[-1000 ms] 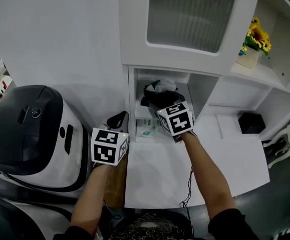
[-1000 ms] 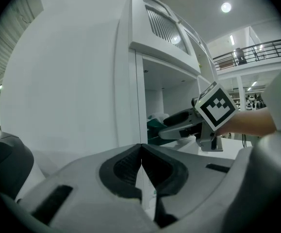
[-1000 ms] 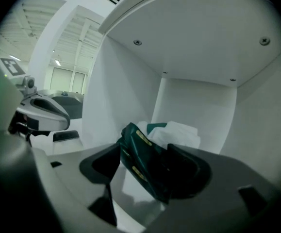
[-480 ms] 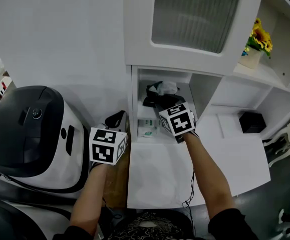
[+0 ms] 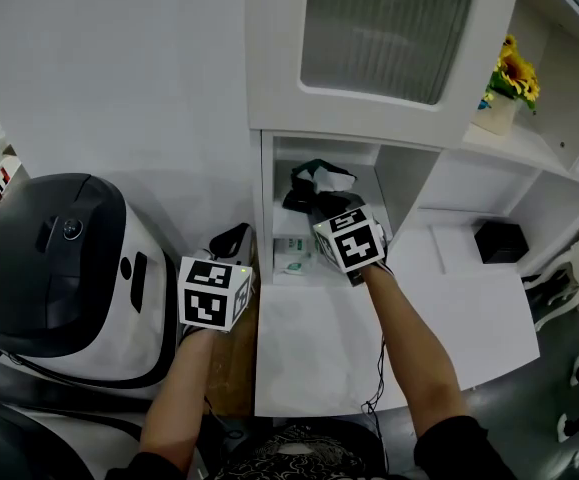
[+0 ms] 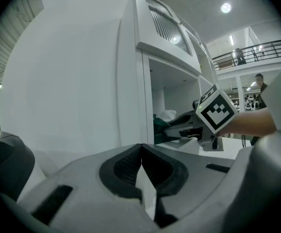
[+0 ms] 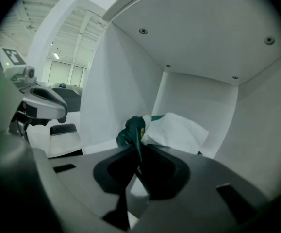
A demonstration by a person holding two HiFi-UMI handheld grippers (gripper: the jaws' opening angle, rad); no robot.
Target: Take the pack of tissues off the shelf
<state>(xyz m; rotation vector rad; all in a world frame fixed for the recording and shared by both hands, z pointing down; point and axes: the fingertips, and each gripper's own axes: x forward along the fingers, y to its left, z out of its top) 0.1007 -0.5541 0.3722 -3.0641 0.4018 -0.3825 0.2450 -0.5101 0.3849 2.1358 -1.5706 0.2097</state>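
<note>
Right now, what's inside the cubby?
A green tissue pack with a white tissue sticking out; the right tool is closing on its wrapper. The tool hides the pack's base.

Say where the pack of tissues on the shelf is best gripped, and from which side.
Grip the pack of tissues by its thin green wrapper flap at the near end, coming from the front, where the shelf is open; walls close the sides. The right gripper is closing its jaws with that flap between them.
</note>
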